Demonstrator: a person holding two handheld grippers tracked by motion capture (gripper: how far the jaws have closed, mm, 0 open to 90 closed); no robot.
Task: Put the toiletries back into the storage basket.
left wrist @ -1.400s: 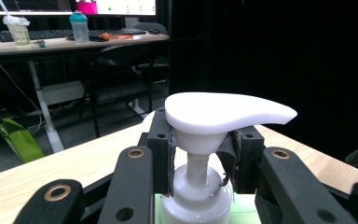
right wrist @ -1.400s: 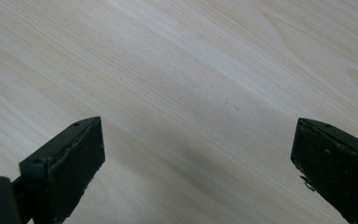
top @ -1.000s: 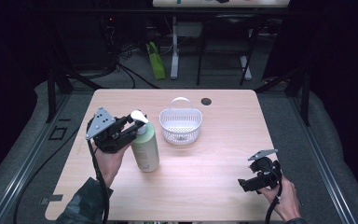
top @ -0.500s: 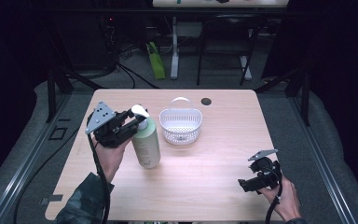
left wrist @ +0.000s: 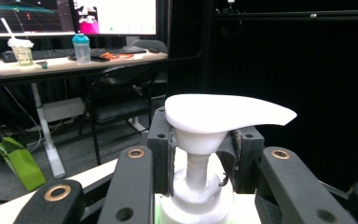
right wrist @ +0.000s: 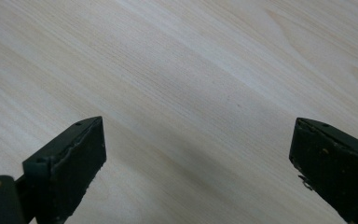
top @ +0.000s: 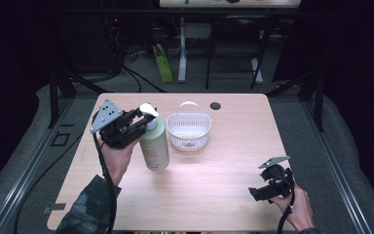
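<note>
The pump bottle (top: 154, 145) stood tilted left of the white basket (top: 189, 130), the left gripper (left wrist: 200, 156) clamped on its pump neck. Grasping seemed done; moving it remained. The right gripper (top: 259, 193) idled over the worktop (top: 224, 165), jaws wide, empty.

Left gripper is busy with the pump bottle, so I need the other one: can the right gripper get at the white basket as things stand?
Probably yes: the right gripper is open and empty, with bare table between it and the white basket. The pump bottle stands off to the basket's left.

Wooden table (top: 214, 180); bottle (top: 155, 146), basket (top: 189, 131).
</note>
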